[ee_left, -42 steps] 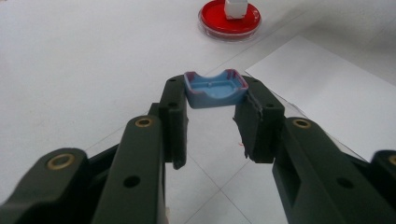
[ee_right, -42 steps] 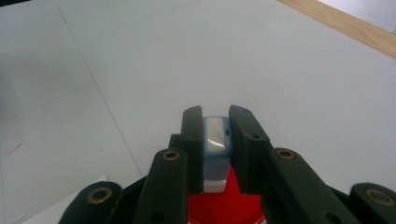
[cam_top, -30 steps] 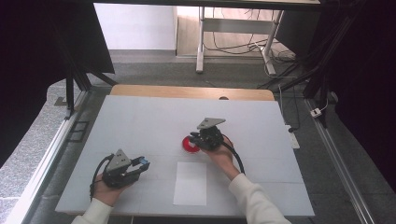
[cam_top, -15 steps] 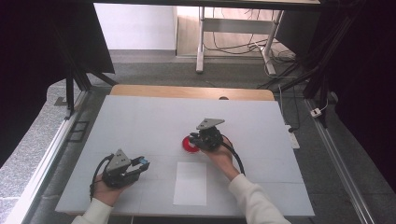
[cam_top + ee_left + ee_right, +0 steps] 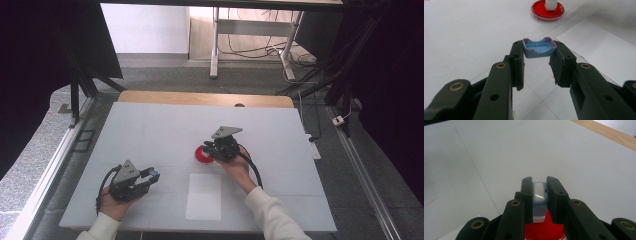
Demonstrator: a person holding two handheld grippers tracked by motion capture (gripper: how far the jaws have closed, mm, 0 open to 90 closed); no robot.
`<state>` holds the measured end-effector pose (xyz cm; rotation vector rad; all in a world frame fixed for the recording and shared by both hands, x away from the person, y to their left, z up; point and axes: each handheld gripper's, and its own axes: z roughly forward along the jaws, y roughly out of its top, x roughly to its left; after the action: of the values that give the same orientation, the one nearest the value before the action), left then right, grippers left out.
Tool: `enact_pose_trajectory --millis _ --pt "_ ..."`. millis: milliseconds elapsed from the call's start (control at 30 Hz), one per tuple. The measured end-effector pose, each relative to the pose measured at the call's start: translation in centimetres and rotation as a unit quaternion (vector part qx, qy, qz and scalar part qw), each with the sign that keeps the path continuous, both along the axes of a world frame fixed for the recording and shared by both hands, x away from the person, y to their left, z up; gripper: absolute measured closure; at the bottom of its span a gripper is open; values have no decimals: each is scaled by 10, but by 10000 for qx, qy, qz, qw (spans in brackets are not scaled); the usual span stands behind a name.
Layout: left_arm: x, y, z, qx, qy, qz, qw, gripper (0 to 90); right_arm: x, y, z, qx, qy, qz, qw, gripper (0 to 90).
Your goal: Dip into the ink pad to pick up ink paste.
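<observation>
- The bench was a broad white surface with a wooden strip along its far edge; a white sheet of paper lay flat near the person's side, between the two hands.
- The right tool sat over a shallow red dish near the middle of the bench, just beyond the paper. Its jaws were drawn narrow and clamped a small pale-blue block with a whitish top, held upright directly above the red dish.
- The left tool rested well apart from the dish, at the near left of the bench. Its jaws stood moderately wide, pinching a small blue cap-like piece with pinkish rims by its two ends, the hollow side facing the camera.
- Judgement: the step looked like pressing or lifting the block at the dish, possibly inking a stamp. Doing it well would mean keeping the block vertical, moving straight along its axis, and not dragging it sideways across the dish.
- Containers: the red dish seemed to hold a flat red layer, and whether the block touched it could not be told. The blue piece was an empty shell, perhaps the block's cover.
</observation>
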<state>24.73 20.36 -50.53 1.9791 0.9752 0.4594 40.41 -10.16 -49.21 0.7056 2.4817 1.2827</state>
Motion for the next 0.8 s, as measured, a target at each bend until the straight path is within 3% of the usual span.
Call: enact_pose_trajectory --millis 533,700,800 --pt "0 1 1 -26 -21 5 10000 642 -10 -6 16 303 -138 -7 9994 758" --pt "0 1 1 -21 -20 10 10000 642 -11 -10 20 492 -66 7 9988 758" --pt "0 0 1 -8 -18 6 10000 642 -12 -13 22 472 -91 0 9988 758"
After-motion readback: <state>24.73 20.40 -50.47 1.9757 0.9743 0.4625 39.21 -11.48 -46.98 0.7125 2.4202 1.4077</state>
